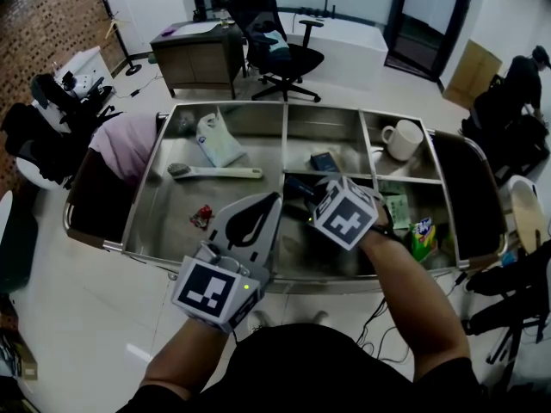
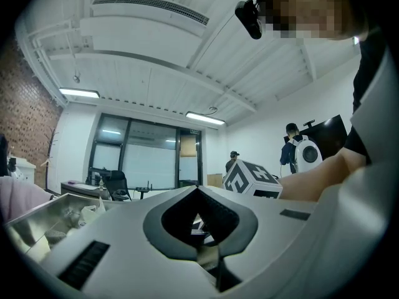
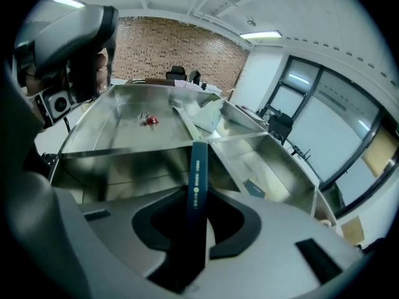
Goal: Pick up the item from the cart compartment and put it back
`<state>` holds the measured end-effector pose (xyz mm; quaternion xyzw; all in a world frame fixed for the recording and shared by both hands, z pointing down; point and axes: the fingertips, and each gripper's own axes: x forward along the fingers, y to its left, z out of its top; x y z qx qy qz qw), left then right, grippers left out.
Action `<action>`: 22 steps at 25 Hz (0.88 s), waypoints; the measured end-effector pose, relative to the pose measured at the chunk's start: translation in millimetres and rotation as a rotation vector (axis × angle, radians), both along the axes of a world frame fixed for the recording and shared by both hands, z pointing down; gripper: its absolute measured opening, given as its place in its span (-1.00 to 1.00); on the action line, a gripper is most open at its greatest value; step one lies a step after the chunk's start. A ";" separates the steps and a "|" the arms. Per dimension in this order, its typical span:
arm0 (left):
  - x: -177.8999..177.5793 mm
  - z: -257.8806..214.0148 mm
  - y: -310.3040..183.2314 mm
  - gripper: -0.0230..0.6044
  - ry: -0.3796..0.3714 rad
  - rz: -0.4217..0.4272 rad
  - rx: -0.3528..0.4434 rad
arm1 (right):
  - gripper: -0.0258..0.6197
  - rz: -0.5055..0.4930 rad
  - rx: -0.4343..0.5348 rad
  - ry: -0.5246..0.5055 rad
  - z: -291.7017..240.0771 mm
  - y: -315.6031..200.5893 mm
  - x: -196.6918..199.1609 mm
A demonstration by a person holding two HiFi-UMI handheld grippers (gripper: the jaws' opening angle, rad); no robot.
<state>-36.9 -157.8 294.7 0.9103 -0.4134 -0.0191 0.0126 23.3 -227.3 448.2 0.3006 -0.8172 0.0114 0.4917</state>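
A thin dark blue box (image 3: 196, 179) stands edge-on between the jaws of my right gripper (image 3: 194, 212), which is shut on it. In the head view that gripper (image 1: 306, 198) tilts down over the middle compartment of the steel cart (image 1: 258, 104), and the box (image 1: 297, 185) pokes out ahead of it. My left gripper (image 1: 274, 200) hovers level over the cart's front edge, left of the right one. Its jaws meet at the tips (image 2: 197, 187) with nothing between them.
The big left compartment holds a plastic bag (image 1: 217, 139), a white long-handled tool (image 1: 215, 172) and a small red item (image 1: 201, 217). Another small dark box (image 1: 324, 161) lies in the middle compartment, a white mug (image 1: 401, 138) at back right, packets (image 1: 420, 237) at front right.
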 end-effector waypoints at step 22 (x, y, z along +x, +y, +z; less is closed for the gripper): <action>7.0 4.2 -1.5 -0.93 -0.011 0.010 -0.004 | -0.50 0.038 -0.009 -0.144 -11.0 7.7 8.9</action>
